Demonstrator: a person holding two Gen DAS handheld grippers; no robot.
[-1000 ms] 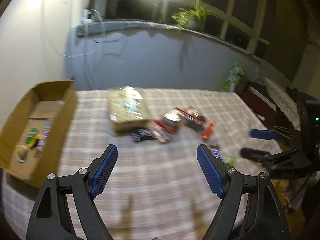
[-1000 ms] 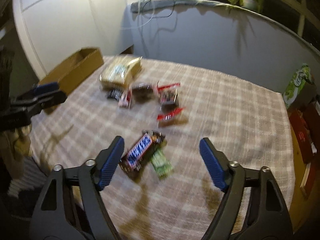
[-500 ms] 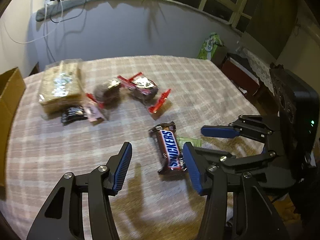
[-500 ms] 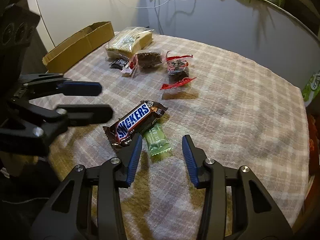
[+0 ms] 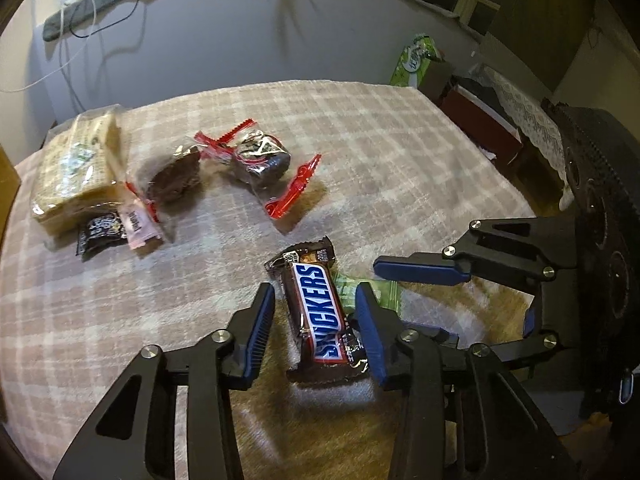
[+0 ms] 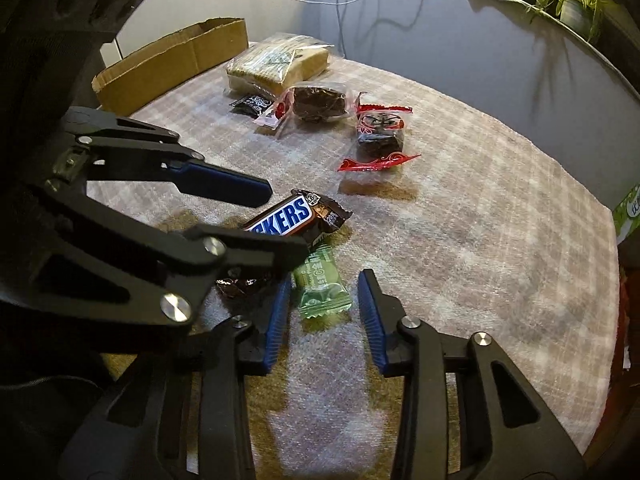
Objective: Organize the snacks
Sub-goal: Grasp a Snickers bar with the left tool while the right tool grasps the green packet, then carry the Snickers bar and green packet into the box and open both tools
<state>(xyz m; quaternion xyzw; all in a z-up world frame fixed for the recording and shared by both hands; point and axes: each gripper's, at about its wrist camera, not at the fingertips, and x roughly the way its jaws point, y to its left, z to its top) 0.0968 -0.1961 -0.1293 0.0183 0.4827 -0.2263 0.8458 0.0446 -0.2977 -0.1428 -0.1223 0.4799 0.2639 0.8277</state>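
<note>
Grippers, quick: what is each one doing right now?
Left gripper: jaws closing around the Snickers bar, pads not yet pressing it.
Right gripper: jaws closing around the green candy, pads not yet touching.

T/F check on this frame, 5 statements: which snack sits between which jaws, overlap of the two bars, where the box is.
1. The Snickers bar lies between the left gripper jaws. True.
2. The right gripper straddles the green candy. True.
3. The Snickers lies under the green candy. False: on top.
4. The cardboard box holds the wafer pack. False: the pack lies on the cloth.
5. Both grippers are lifting snacks. False: jaws closing, snacks on the cloth.
</note>
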